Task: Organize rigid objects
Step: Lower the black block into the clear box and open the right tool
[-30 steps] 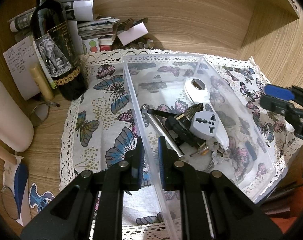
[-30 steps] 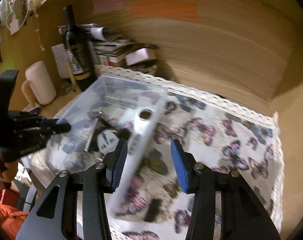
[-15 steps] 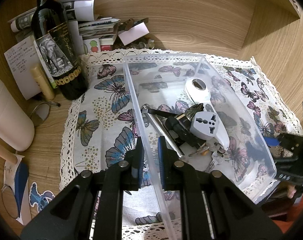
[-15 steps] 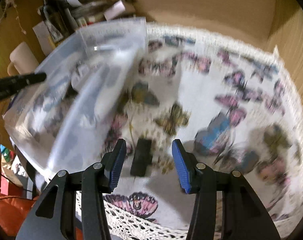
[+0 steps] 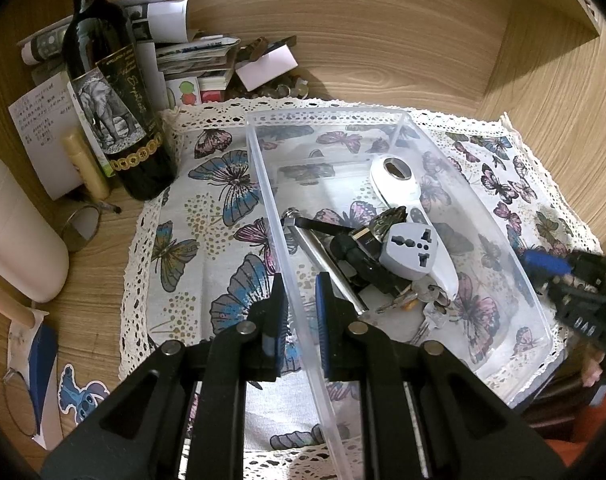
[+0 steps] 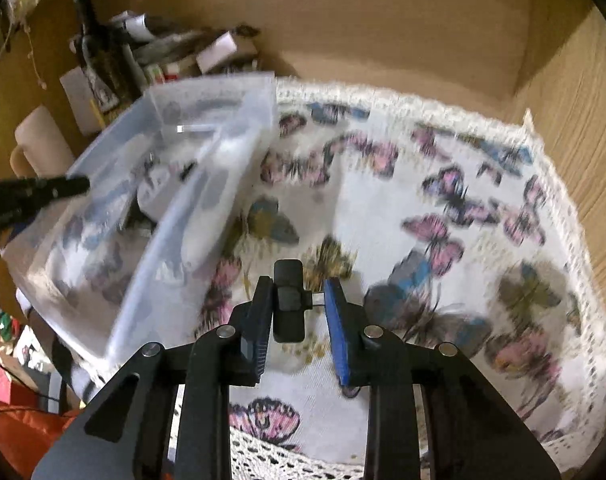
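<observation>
The clear box [image 5: 403, 216] sits on the butterfly cloth [image 6: 443, 208] on the counter. The left tongs [image 5: 299, 312] pinch its side wall tight; if they slip, the box may slide. The right tongs [image 6: 297, 308] are partly open around the little black stick [image 6: 289, 300], not squeezing yet. If they close crooked, it could pop out.

My left wrist camera: looks steeply down along its fingers, close over the clear bin's [image 5: 477, 208] near-left wall, facing the shelf's back | my right wrist camera: low over the butterfly cloth [image 6: 443, 184], bin at its left | shared: bin, cloth, wine bottle [image 5: 115, 92].
</observation>
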### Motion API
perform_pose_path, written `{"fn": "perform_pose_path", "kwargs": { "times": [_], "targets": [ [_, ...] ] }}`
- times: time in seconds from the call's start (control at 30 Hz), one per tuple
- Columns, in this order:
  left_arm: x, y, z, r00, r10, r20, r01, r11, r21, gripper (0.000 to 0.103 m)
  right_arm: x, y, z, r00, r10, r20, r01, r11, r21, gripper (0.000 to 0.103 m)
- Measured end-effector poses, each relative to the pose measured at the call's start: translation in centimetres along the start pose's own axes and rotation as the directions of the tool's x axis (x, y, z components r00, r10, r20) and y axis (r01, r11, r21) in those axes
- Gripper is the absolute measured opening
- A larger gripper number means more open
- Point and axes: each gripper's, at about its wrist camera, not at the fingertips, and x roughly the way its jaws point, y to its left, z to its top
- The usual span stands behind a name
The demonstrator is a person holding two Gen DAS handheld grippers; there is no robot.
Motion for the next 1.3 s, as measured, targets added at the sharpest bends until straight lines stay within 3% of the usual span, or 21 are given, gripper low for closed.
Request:
{"fn": "perform_pose_path", "kwargs": {
  "times": [0.23,0.53,0.77,1.03,1.3],
  "targets": [
    [0.0,0.0,-0.1,1.0,-0.006,0.004,0.006,1.0,-0.004,0.013,-2.0,1.0,2.7,0.995,0.006,0.097,-0.004,1.0,-0.026,0.024],
    [-0.1,0.2,-0.1,1.0,-0.017,0.004,0.017,1.0,-0.002,0.013,-2.4,4.3,6.8,0.981,0.079,0.179,-0.056,0.99,-0.131,0.024],
    [-0.1,0.3,-0.1,1.0,-0.025,0.008,0.025,1.0,0.003,0.013,0.0,6.9,8.6,0.987,0.1,0.124,-0.072,0.975,-0.209,0.024],
    [-0.1,0.5,-0.2,0.999,-0.035,0.014,0.035,0.999,0.007,0.013,4.1,7.5,9.6,0.994,0.112,0.002,-0.109,0.965,-0.24,0.024],
    [-0.9,0.6,-0.2,0.999,-0.033,0.032,0.033,0.999,-0.009,0.013,4.5,7.8,9.5,0.992,0.122,-0.021,-0.124,0.964,-0.236,0.028]
  ]
}}
